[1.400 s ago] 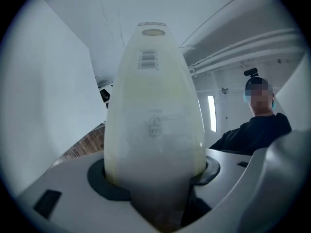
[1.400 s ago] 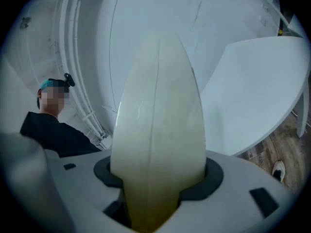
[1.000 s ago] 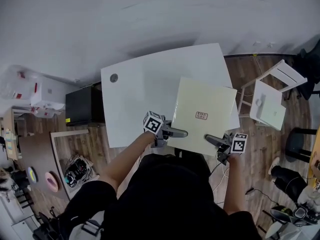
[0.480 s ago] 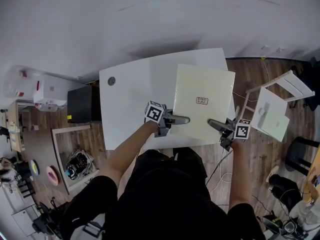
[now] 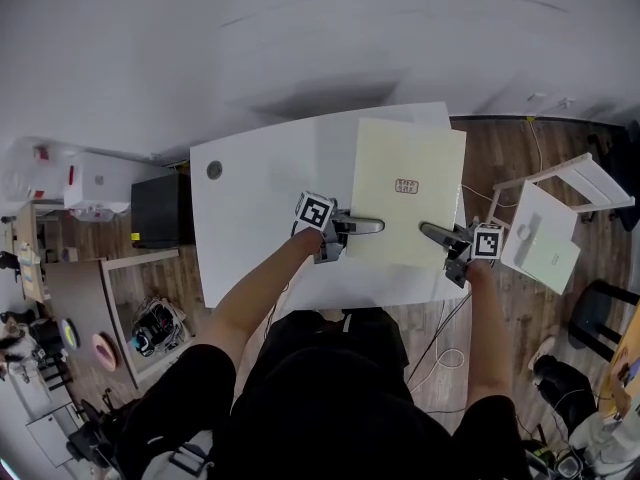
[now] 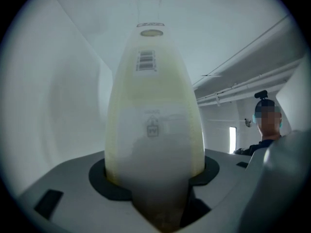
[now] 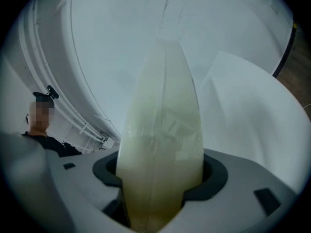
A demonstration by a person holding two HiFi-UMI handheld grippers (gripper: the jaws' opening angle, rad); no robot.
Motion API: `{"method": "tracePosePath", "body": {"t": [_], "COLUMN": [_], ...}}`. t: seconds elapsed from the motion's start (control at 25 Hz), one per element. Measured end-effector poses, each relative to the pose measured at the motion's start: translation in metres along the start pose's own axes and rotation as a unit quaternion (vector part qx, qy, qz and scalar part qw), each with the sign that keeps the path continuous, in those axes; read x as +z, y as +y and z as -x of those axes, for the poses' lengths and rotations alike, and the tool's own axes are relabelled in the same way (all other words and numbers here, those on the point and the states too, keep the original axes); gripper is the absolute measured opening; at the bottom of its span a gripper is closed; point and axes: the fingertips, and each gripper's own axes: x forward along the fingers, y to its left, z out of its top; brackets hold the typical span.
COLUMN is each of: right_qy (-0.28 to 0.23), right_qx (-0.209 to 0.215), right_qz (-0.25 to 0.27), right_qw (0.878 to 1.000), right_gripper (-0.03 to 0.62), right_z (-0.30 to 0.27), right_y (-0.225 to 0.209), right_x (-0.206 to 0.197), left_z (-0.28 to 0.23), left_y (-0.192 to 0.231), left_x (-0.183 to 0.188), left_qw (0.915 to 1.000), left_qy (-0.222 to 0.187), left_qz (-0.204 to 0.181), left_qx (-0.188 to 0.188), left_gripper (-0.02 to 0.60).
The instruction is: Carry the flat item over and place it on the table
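A flat pale-yellow box with a small red label hangs level over the right half of the white table. My left gripper is shut on its near left edge. At the near right edge, my right gripper is shut on it too. In the left gripper view the box fills the gap between the jaws, and a barcode shows on its edge. The right gripper view shows the box wedged between the jaws. Whether the box touches the table cannot be told.
A white chair stands just right of the table. A black cabinet is at the table's left, with a round grommet in the tabletop near it. Cables lie on the wooden floor by my feet.
Both grippers have carried the box forward, farther over the table. It now overhangs the table's right and near edges less.
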Motion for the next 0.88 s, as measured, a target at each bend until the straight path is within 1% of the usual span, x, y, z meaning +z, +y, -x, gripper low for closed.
{"method": "tracePosePath", "body": {"t": [0.12,0.16,0.24,0.28,0.4,0.44,0.52,0.56,0.6,0.68,0.8,0.88], "right_qy": [0.028,0.035,0.044,0.047,0.052,0.054,0.063,0.070,0.075,0.082,0.090,0.097], "right_qx": [-0.009,-0.014,-0.022,-0.026,-0.023,-0.024,-0.037,-0.046,-0.049,-0.040,-0.041,-0.049], "right_qz": [0.001,-0.009,-0.033,-0.042,-0.050,-0.054,-0.066,-0.072,-0.076,-0.078,-0.091,-0.104], "right_qw": [1.000,0.999,0.998,0.998,0.997,0.997,0.995,0.994,0.993,0.993,0.991,0.989], "right_gripper": [0.299,0.299,0.299,0.299,0.299,0.299,0.301,0.300,0.300,0.301,0.305,0.308], "right_z": [-0.002,-0.003,-0.007,-0.008,-0.011,-0.011,-0.009,-0.008,-0.008,-0.012,-0.017,-0.017], "right_y": [-0.023,-0.031,-0.044,-0.051,-0.067,-0.073,-0.087,-0.094,-0.100,-0.105,-0.115,-0.123], "right_x": [0.020,0.026,0.034,0.036,0.045,0.046,0.046,0.047,0.050,0.059,0.067,0.069], "left_z": [-0.005,-0.005,-0.005,-0.005,-0.007,-0.008,-0.010,-0.010,-0.011,-0.011,-0.011,-0.011], "left_y": [0.019,0.025,0.036,0.041,0.056,0.061,0.070,0.074,0.078,0.085,0.099,0.105], "left_x": [0.019,0.024,0.030,0.033,0.042,0.044,0.048,0.050,0.053,0.060,0.069,0.071], "left_qw": [0.9998,0.9995,0.9973,0.9960,0.9955,0.9958,0.9966,0.9962,0.9953,0.9927,0.9917,0.9899], "left_qy": [-0.018,-0.023,-0.035,-0.041,-0.046,-0.047,-0.051,-0.055,-0.061,-0.075,-0.083,-0.087], "left_qz": [0.009,0.022,0.064,0.078,0.081,0.076,0.060,0.061,0.068,0.089,0.091,0.105], "left_qx": [-0.001,0.000,0.009,0.012,0.018,0.020,0.023,0.027,0.030,0.031,0.034,0.038], "left_gripper": [0.293,0.293,0.293,0.295,0.295,0.295,0.295,0.295,0.295,0.295,0.295,0.295]}}
